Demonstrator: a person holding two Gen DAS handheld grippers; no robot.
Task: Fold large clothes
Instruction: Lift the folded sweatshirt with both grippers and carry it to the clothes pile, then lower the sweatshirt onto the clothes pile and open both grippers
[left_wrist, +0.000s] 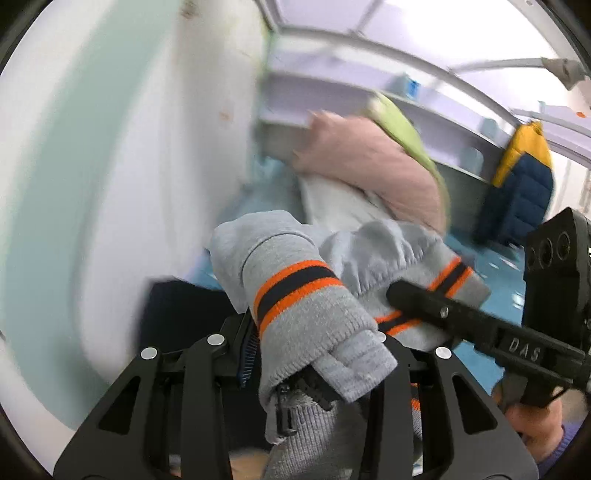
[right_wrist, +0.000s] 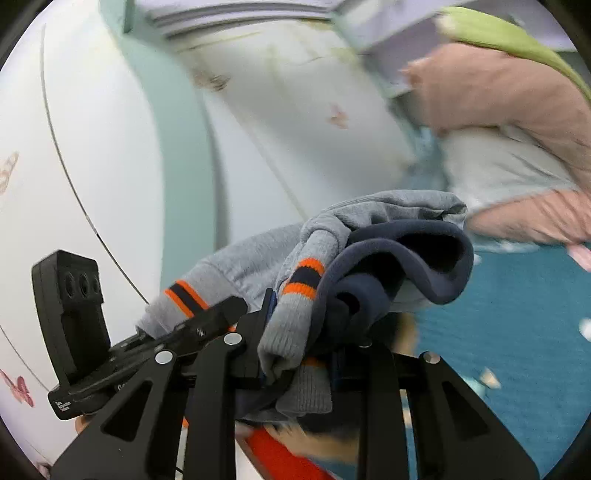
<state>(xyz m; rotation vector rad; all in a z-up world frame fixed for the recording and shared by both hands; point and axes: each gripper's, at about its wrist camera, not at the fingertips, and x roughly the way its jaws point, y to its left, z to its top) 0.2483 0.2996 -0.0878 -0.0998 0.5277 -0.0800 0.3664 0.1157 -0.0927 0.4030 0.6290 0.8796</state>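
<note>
A grey knit garment (left_wrist: 295, 280) with orange and navy striped cuffs and a navy lining (right_wrist: 402, 258) is bunched up and lifted off the surface. My left gripper (left_wrist: 314, 373) is shut on a ribbed grey cuff of it. My right gripper (right_wrist: 299, 354) is shut on another striped cuff and the navy lining. The right gripper also shows in the left wrist view (left_wrist: 480, 325) at the right, its finger against the garment. The left gripper shows in the right wrist view (right_wrist: 155, 343) at the lower left. The two grippers are close together.
A pile of pink (left_wrist: 373, 162), white and green clothes (left_wrist: 402, 122) lies behind on a teal surface (right_wrist: 509, 317). A pale wall (left_wrist: 110, 147) is close on the left. A yellow and navy jacket (left_wrist: 521, 184) hangs at the far right by shelves.
</note>
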